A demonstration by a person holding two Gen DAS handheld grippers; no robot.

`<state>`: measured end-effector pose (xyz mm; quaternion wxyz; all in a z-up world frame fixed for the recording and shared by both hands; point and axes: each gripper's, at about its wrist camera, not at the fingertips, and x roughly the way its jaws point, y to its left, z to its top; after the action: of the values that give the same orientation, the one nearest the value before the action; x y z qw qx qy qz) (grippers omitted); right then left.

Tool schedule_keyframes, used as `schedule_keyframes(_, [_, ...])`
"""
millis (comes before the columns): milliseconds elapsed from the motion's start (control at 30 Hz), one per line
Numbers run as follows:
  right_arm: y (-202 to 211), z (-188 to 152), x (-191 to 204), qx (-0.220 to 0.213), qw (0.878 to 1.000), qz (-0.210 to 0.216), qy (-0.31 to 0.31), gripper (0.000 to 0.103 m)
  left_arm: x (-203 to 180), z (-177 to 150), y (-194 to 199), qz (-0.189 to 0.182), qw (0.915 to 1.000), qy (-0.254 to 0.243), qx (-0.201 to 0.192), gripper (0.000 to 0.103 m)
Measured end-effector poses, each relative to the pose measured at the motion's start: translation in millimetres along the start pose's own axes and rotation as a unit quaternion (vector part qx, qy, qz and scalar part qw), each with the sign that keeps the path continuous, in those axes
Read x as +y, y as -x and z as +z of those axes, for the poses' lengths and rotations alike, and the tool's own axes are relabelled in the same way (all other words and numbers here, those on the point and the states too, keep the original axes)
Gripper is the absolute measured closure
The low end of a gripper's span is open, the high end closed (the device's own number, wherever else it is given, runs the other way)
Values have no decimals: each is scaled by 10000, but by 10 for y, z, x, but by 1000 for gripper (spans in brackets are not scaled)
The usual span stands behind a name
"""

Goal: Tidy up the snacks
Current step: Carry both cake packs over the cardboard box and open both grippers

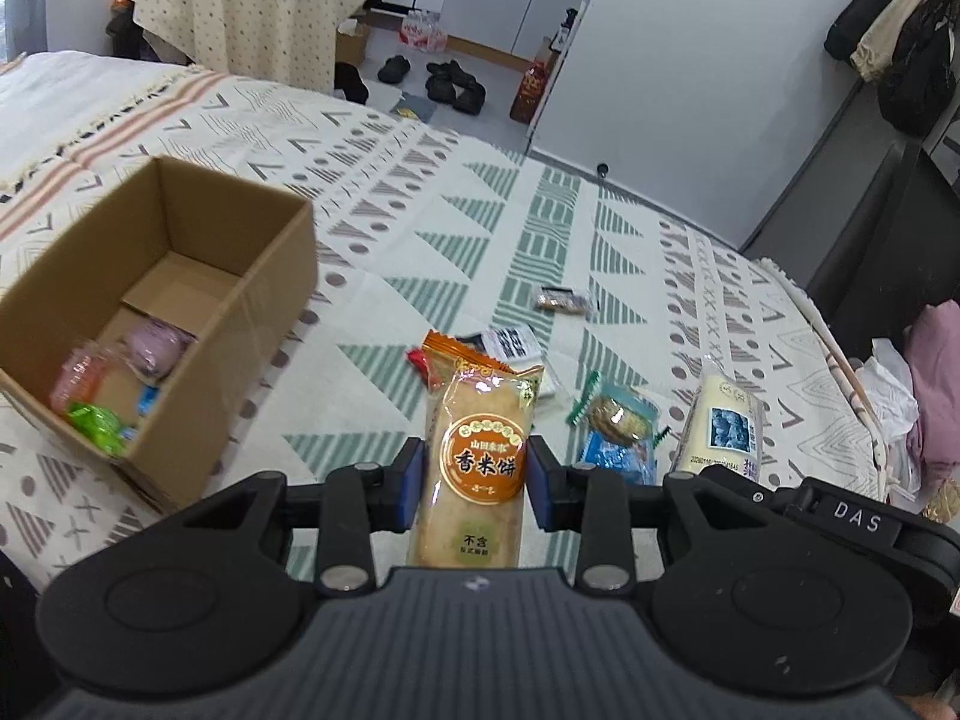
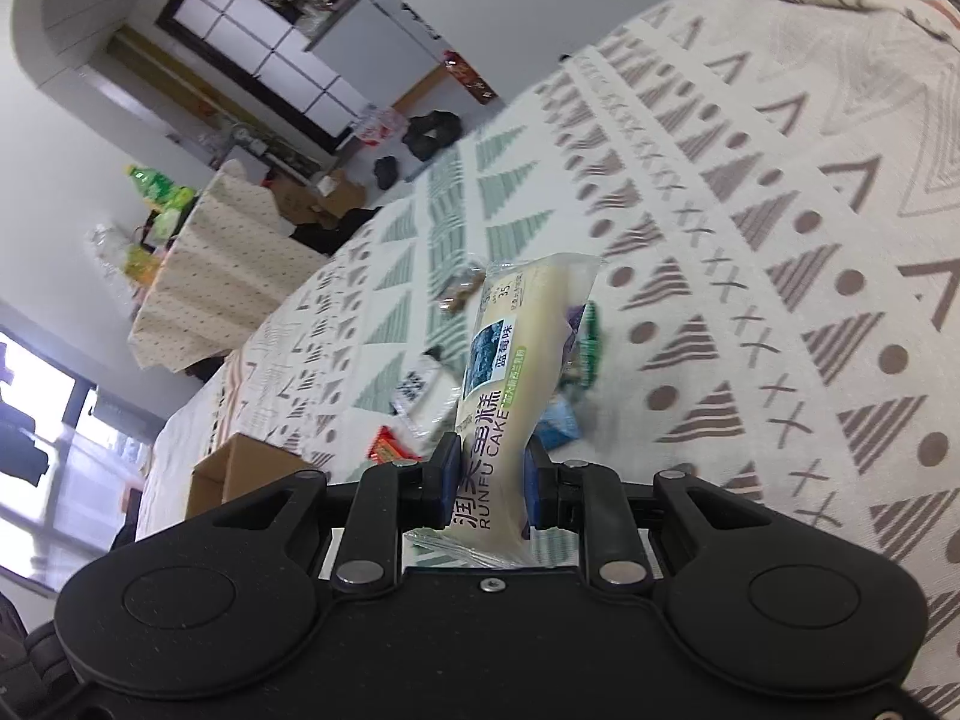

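My left gripper (image 1: 476, 483) is shut on an orange rice cracker packet (image 1: 477, 468) and holds it above the patterned bedspread (image 1: 456, 222). A cardboard box (image 1: 162, 300) with several snacks inside sits to its left. My right gripper (image 2: 487, 483) is shut on a white Runfu cake packet (image 2: 510, 372), which also shows in the left wrist view (image 1: 723, 423). Loose snacks lie on the bedspread: a blue cookie packet (image 1: 618, 432), a small brown bar (image 1: 561, 300), a black-and-white packet (image 1: 510, 343) and a red packet (image 1: 423, 363).
The box also shows at the lower left of the right wrist view (image 2: 240, 474). Beyond the bed's far edge are shoes on the floor (image 1: 450, 81), a cloth-covered table (image 1: 252, 6) and a white wall panel (image 1: 690, 72). Clothes (image 1: 930, 384) lie at the bed's right edge.
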<state>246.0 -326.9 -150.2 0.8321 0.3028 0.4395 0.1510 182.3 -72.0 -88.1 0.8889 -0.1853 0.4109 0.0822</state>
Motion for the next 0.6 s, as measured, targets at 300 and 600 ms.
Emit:
schedule_keyframes(300, [-12,-59,386,2,9984,359,427,82,292,187,254,143,9994,102,-291,68])
schedule_keyframes(600, [-123,-168,785,56,9952,581,781,82,669,427,437,261,9979,276,-531,68])
